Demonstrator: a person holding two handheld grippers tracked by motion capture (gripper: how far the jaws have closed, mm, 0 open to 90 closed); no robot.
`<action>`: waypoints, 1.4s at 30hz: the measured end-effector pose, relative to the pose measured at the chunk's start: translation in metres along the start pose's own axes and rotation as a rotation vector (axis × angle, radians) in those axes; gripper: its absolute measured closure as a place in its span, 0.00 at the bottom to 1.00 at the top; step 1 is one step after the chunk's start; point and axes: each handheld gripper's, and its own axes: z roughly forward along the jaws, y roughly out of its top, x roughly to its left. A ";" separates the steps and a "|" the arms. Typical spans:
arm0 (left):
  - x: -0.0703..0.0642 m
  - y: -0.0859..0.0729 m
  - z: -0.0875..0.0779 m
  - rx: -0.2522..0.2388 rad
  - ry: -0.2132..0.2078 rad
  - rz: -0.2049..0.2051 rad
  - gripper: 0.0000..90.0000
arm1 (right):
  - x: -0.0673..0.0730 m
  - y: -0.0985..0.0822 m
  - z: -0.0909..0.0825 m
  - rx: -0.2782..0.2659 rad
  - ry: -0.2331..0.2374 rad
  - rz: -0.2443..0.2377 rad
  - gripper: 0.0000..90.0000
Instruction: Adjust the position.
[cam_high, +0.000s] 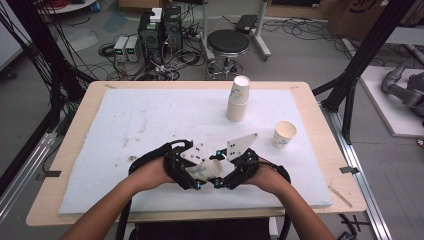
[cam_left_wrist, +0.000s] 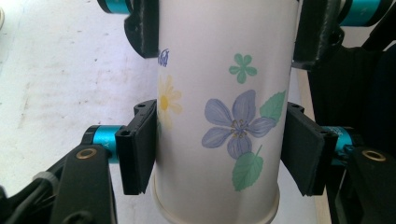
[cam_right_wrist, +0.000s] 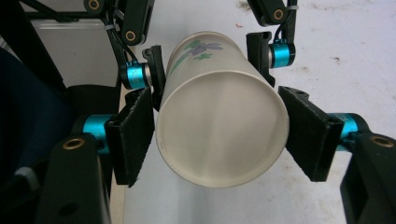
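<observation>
Holding white paper cup with blue flower print (cam_left_wrist: 224, 112) sideways above white padded surface (cam_high: 150, 120), near front edge. Left gripper (cam_high: 192, 172) fingers clamp cup's sides, likely steadying it. Right gripper (cam_high: 227, 172) fingers narrowed around its base end, contact unclear, probably for handover.

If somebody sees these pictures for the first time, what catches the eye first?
Most striking is the flowered paper cup lying sideways at the near table edge, with the left gripper and the right gripper both clamped on it. Behind stand a stack of cups and, to its right, a single cup.
</observation>
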 end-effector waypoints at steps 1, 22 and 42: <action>0.000 0.000 0.000 0.000 -0.004 0.000 0.38 | 0.000 0.000 0.000 0.003 0.005 -0.008 0.37; -0.003 -0.040 -0.007 -0.372 -0.008 -0.131 0.18 | -0.003 -0.011 -0.012 -0.058 0.029 0.040 0.41; -0.013 -0.062 -0.002 -0.662 -0.026 -0.243 0.18 | 0.010 -0.036 -0.031 -0.285 0.013 0.090 0.41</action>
